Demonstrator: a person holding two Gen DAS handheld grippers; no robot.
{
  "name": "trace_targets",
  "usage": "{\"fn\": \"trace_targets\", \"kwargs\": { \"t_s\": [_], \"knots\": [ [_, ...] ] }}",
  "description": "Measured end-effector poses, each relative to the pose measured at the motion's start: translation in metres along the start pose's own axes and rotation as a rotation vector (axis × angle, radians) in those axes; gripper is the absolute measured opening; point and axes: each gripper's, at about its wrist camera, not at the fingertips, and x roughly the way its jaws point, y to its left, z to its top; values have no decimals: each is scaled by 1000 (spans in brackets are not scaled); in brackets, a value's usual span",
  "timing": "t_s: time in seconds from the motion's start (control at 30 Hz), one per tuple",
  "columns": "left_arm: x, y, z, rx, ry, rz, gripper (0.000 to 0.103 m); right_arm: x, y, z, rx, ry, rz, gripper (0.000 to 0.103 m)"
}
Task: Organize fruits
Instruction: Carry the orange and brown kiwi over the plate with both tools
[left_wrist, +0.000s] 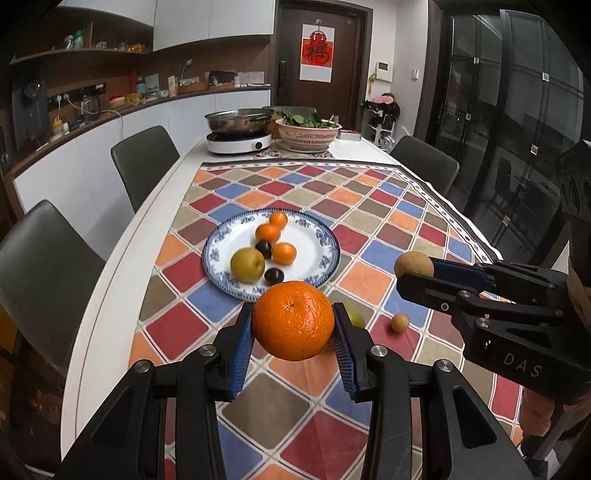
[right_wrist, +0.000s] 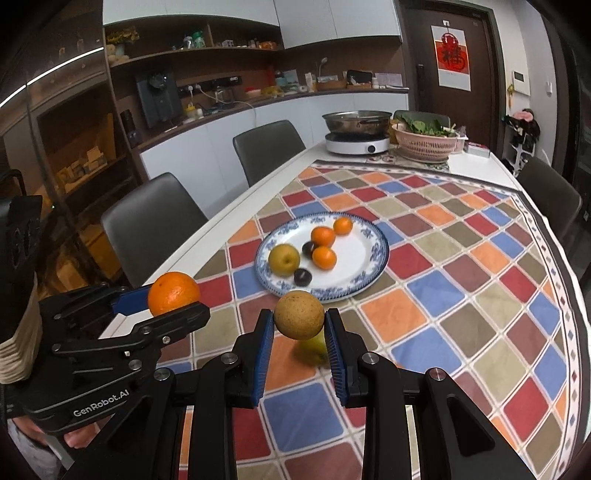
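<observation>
My left gripper (left_wrist: 293, 321) is shut on a large orange (left_wrist: 293, 320) and holds it above the checked tablecloth, just short of the blue-and-white plate (left_wrist: 325, 236). It also shows in the right wrist view (right_wrist: 173, 293). My right gripper (right_wrist: 299, 320) is shut on a round brown fruit (right_wrist: 299, 314), seen too in the left wrist view (left_wrist: 413, 264). The plate (right_wrist: 365, 254) holds a yellow pear (right_wrist: 283, 260), three small oranges and two dark plums. A greenish fruit (right_wrist: 312, 349) and a small brown fruit (left_wrist: 399, 322) lie on the cloth.
The checked tablecloth (left_wrist: 369, 206) covers the white table. At the far end stand a pot on an induction cooker (left_wrist: 238, 142) and a pink basket of greens (left_wrist: 308, 131). Grey chairs (left_wrist: 144, 162) line both sides of the table.
</observation>
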Motion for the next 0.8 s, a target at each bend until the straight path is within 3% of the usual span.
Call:
{"fn": "trace_targets", "kwargs": {
  "t_s": [0.43, 0.8],
  "knots": [
    [24, 13, 45, 29, -11, 18, 40, 22, -12, 50, -32, -7, -11, 29],
    [82, 34, 74, 43, 64, 7, 40, 72, -24, 84, -67, 49, -19, 29]
  ]
}}
